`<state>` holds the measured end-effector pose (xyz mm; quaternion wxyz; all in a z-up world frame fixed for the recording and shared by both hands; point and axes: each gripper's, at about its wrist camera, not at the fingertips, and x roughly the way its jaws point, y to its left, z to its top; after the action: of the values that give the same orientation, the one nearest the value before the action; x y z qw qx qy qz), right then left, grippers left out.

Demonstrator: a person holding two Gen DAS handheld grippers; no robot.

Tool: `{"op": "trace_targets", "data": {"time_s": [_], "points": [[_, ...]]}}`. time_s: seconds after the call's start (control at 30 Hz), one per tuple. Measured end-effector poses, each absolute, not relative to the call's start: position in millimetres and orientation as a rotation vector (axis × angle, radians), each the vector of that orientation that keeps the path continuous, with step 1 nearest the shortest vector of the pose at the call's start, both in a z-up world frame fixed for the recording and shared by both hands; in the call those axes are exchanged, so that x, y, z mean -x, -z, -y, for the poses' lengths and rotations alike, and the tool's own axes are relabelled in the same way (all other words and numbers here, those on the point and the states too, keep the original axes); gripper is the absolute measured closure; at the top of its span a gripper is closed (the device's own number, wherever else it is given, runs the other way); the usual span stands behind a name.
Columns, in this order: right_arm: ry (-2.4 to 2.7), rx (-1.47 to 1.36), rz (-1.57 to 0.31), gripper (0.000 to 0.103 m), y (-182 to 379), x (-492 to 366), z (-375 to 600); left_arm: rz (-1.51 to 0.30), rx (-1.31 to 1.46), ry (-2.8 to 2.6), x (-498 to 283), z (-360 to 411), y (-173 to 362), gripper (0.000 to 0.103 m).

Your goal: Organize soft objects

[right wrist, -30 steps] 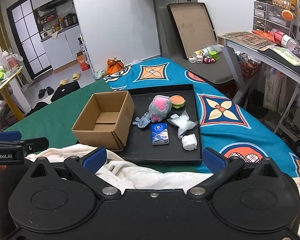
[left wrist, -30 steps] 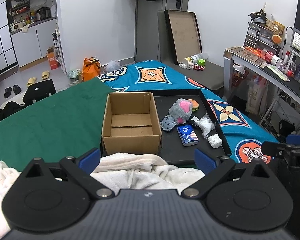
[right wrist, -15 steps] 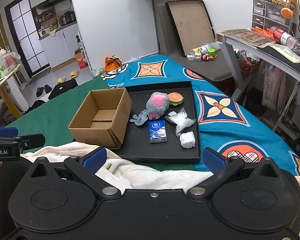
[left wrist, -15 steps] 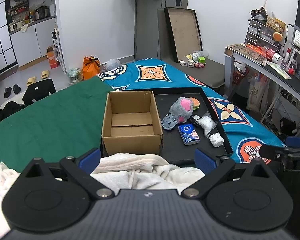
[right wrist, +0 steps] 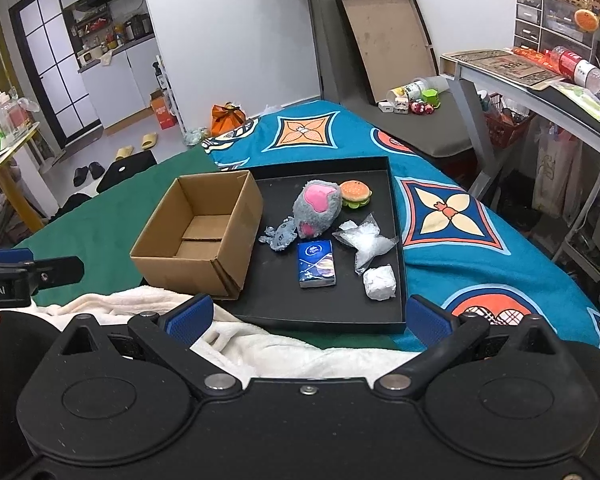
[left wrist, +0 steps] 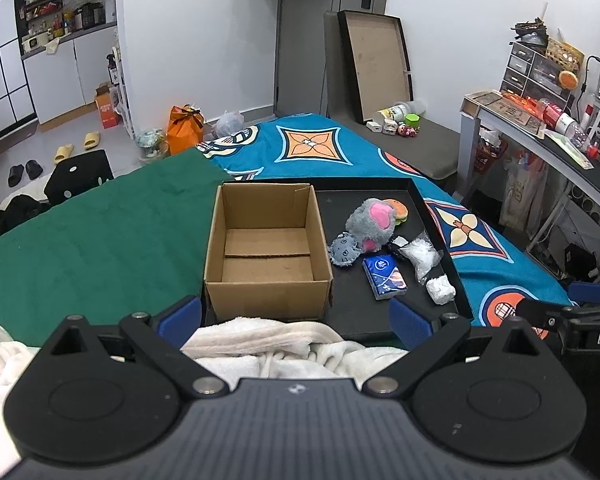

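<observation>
Right gripper (right wrist: pixel 307 316), fingers spread wide & empty, sits nearer the soft items; blue tissue pack (right wrist: pixel 317 263) lies frame-centre just above it, long axis pointing away; left gripper (left wrist: pixel 294 322) likewise spread, facing open brown cardboard box (left wrist: pixel 266 254).

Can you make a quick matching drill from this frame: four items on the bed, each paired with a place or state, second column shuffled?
Column A:
1. cardboard box
2. burger toy
3. blue tissue pack
4. white towel

Column B:
a. lies flat mid-tray, nearer the camera than the grey plush
b. bunched up just beyond both open tools, left tool and right tool
c. open and empty, at the black tray's left end
d. in the tray's far part, right beside the plush

Pairs: 1-c, 2-d, 3-a, 4-b
</observation>
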<state>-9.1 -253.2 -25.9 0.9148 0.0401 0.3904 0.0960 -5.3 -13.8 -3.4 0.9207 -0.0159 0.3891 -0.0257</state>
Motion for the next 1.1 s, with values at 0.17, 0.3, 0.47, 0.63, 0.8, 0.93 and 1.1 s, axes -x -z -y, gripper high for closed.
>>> {"op": "trace_targets", "data": {"time_s": [0.17,0.3,0.47,0.63,0.8,0.93,1.1], "points": [[-0.192,-0.088,-0.822,0.0,34,-3,257,-0.819,0.045,0.035,-9,10,7,0.004],[-0.204,-0.133,-0.844,0.0,39,-14,262,-0.832,0.04,0.035,-18,8,9,0.004],[-0.197,-0.152,-0.866,0.0,46,-28,265,-0.847,0.052,0.018,-33,2,11,0.004],[-0.188,-0.178,-0.888,0.0,52,-44,269,-0.865,0.055,0.001,-49,-3,13,0.004],[-0.177,-0.189,-0.897,0.0,58,-60,274,-0.874,0.065,-0.008,-65,-10,16,0.004],[-0.168,-0.181,-0.895,0.0,67,-69,278,-0.897,0.077,-0.027,-78,-17,26,0.006],[-0.156,-0.198,-0.912,0.007,82,-81,283,-0.921,0.077,-0.032,-89,-24,37,0.006]]}}
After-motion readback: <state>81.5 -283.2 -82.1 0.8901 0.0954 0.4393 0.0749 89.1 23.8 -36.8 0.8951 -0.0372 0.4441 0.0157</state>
